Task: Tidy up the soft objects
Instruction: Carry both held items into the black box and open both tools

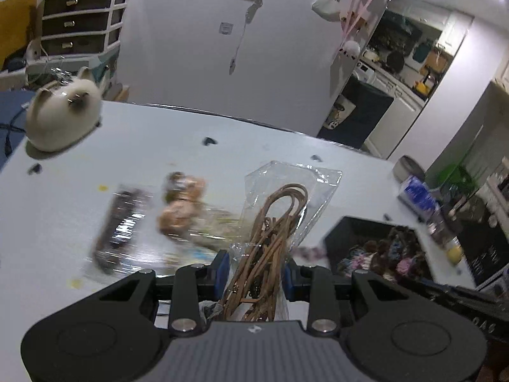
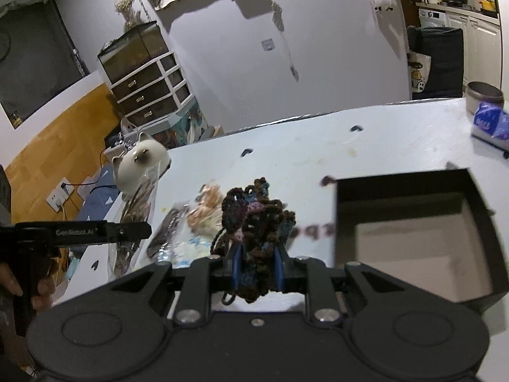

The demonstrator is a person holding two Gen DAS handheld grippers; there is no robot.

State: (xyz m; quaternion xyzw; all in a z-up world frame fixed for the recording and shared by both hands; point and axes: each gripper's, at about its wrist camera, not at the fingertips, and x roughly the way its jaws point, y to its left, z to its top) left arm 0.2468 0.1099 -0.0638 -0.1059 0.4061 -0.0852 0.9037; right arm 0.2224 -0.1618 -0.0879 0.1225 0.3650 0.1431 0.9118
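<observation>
— White worktop (image 2: 318, 146) fills both feeds, pale wall behind it. What's my left side doing?

— Your left tongs (image 1: 256, 275) are clamped on a clear bag of tan cords (image 1: 280, 219); the bag stands up between the blue pads (image 1: 222, 270) and rises toward twelve o'clock.

— Copy. And on the right feed I've got my right tongs (image 2: 256, 267) pinched narrow on a dark crocheted piece (image 2: 257, 222), brown with blue and pink, bunched and sticking up out of the grip.

— Black box (image 2: 413, 222) at three o'clock of that piece, open side up, just beside it. In the left wrist view, at four o'clock, it holds more crocheted bits (image 1: 385, 254).

— Loose on the worktop I see a dark wrapped packet (image 1: 121, 226) at ten o'clock from the left tongs, and a tan plush item in plastic (image 1: 181, 203) next to it, both blurred.

— White cat plush (image 1: 60, 117) sits at the far left corner, well apart from the box. At the far right edge there's a blue tissue pack (image 2: 490, 122) just beside a grey round tin (image 2: 483, 95).

— My left gripper's arm shows at nine o'clock in the right feed.
</observation>
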